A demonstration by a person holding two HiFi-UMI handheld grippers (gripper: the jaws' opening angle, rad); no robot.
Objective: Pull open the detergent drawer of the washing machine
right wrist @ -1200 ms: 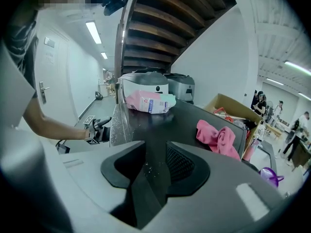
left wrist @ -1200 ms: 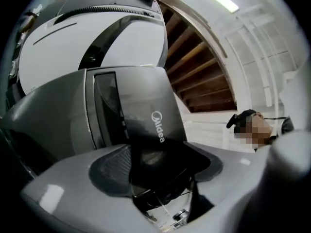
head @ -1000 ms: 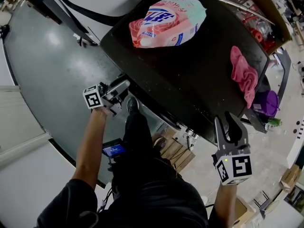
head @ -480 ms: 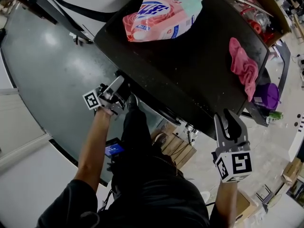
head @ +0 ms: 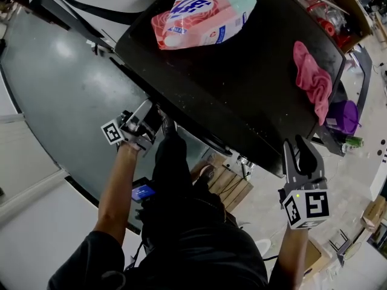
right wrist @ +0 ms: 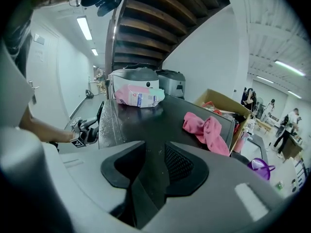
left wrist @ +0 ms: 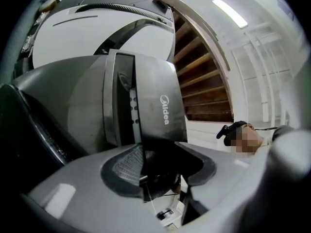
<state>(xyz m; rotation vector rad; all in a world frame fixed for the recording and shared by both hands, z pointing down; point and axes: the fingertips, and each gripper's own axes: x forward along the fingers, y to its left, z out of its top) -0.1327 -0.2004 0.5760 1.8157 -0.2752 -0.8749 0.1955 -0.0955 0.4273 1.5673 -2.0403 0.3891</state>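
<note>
The black washing machine top (head: 242, 83) fills the head view. My left gripper (head: 150, 115) reaches under its front left edge. In the left gripper view the dark detergent drawer front (left wrist: 155, 106), printed Midea, stands close up and its lower edge runs down between the jaws. The left gripper (left wrist: 155, 166) has just been closing and its pads grip that front. My right gripper (head: 297, 148) hangs over the machine's front right corner, open and holding nothing. In the right gripper view the right gripper (right wrist: 148, 166) has only the black top behind its gap.
A pink and green detergent bag (head: 202, 11) lies at the back of the top, a pink cloth (head: 314, 80) at its right. A cardboard box (head: 329, 11) and a purple tub (head: 343, 116) stand right of the machine. Grey floor lies to the left.
The left gripper has rolled and pushed in tighter under the machine's front edge. The right gripper has drifted a little towards the lower right.
</note>
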